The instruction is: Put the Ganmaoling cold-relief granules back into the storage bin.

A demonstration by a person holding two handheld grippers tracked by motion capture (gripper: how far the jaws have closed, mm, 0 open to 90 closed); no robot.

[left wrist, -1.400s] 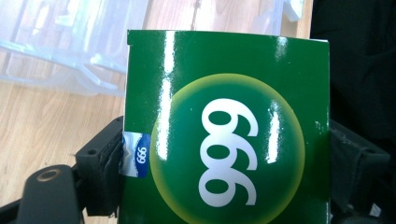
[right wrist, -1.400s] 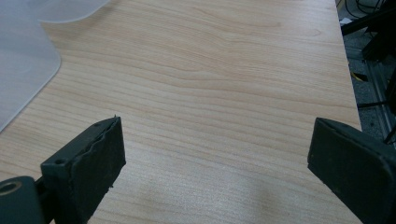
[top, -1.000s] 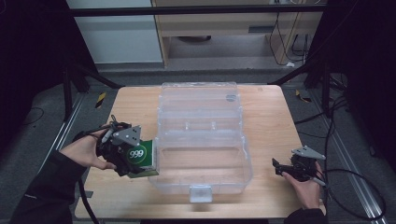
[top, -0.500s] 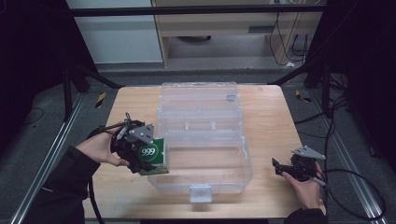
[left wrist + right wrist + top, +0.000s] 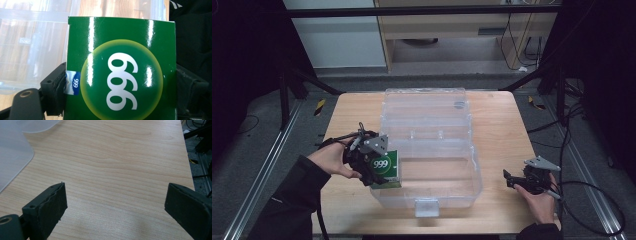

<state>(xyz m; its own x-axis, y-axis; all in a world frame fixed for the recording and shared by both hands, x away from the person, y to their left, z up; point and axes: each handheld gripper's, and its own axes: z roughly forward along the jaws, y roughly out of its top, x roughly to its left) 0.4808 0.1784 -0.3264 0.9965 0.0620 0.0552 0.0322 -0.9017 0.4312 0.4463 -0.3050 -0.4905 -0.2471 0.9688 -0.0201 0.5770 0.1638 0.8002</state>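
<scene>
Item 1, far left: the left gripper (image 5: pixel 379 167), held in the person's left hand (image 5: pixel 331 161) at the left edge of the wooden table (image 5: pixel 499 120). Its jaws are clamped on a green carton (image 5: pixel 385 169), marked with a white "999" in a yellow-green disc. In the left gripper view the carton (image 5: pixel 121 67) is seen pinched at both sides between the black pads, the numerals lying sideways and a small blue label showing at its left edge.

Item 2: the green carton itself. It is held above the left wall of the clear plastic storage box (image 5: pixel 432 170), at the near left corner; whether it touches the rim cannot be told.

Item 3, centre: the clear plastic storage box, lid (image 5: pixel 426 112) thrown open toward the far side, a latch tab at its near edge.

Item 4, right: the right gripper (image 5: pixel 511 179), held in the right hand (image 5: pixel 539 199) low over the table's near right corner, well apart from the box. Its jaws are spread wide with nothing between them, bare wood (image 5: pixel 120 170) being seen in the gap.
</scene>
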